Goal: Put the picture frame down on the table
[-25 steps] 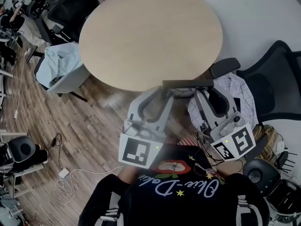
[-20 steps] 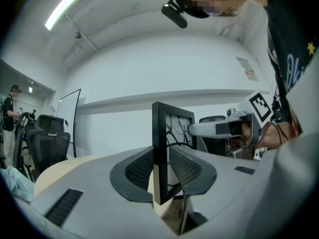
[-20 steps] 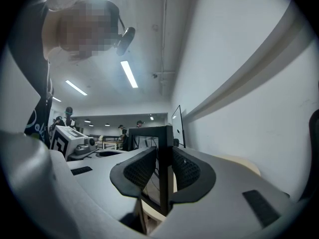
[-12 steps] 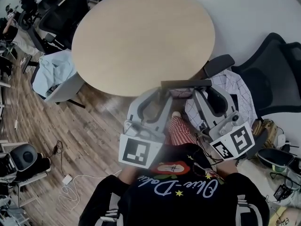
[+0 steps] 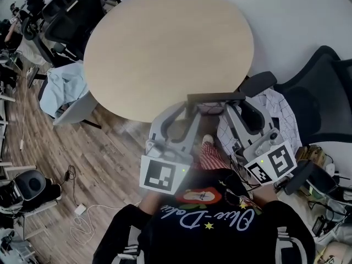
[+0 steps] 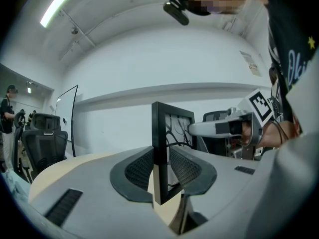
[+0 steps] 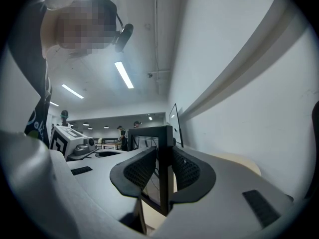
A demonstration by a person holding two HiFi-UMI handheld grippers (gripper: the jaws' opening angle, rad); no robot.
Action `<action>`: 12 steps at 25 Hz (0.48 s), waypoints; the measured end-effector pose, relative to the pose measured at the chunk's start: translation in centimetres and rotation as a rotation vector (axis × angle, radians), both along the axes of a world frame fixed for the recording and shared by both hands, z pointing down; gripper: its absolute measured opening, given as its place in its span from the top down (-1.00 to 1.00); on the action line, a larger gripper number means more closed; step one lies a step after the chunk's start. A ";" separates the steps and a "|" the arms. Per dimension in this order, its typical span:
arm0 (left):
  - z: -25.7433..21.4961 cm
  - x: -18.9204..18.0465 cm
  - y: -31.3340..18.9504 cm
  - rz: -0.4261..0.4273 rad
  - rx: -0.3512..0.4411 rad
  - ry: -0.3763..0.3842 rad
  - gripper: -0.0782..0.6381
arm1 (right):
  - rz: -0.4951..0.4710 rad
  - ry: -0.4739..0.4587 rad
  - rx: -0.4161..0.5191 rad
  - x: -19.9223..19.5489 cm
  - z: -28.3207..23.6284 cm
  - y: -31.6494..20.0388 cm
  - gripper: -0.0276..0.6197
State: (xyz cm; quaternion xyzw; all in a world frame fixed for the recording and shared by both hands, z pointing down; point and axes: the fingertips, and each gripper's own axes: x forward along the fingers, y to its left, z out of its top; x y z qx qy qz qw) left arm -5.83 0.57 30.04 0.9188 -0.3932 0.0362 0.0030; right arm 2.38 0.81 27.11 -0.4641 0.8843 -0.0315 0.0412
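Holding a black picture frame (image 5: pixel 216 97) upright between both tools, you stand at the near rim of a round, pale wooden table (image 5: pixel 165 43). Your left gripper (image 5: pixel 191 108) is clamped on the frame's left edge. The left gripper view shows the dark border pinched between the two ribbed pads, with a lower corner of the frame hanging below them. Your right gripper (image 5: pixel 233 108) is closed on the opposite edge in the same way, and its own view shows the black moulding squeezed between its pads. From the head view the frame reads as a thin dark bar seen edge-on, spanning the gap between the two grippers. It lies just beside the table's rim rather than over the tabletop, above the wooden floor (image 5: pixel 110 153). The glass shows dark curved lines in the left gripper view. Each gripper carries its marker cube close to your chest. A black office chair (image 5: pixel 324 100) stands to your right with a checked cloth (image 5: pixel 278 108) draped beside it. A grey chair with a light blue cloth (image 5: pixel 66 81) sits at the table's left. A white cable (image 5: pixel 82 216) trails across the floor.
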 end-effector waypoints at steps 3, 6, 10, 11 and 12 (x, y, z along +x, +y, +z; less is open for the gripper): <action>0.1 0.8 -1.6 -0.012 0.003 -0.004 0.51 | -0.011 0.002 -0.006 0.8 0.2 -1.7 0.68; 0.3 1.7 -3.2 -0.023 -0.003 -0.012 0.51 | -0.019 0.004 -0.011 1.7 0.3 -3.4 0.68; 0.8 2.9 -5.5 -0.038 -0.004 -0.016 0.51 | -0.033 0.006 -0.020 2.8 1.0 -5.8 0.68; 0.8 3.3 -6.0 -0.040 -0.005 -0.016 0.51 | -0.035 0.008 -0.022 3.2 1.0 -6.3 0.68; 0.8 3.8 -6.4 -0.041 -0.006 -0.017 0.52 | -0.036 0.008 -0.021 3.7 1.0 -6.8 0.68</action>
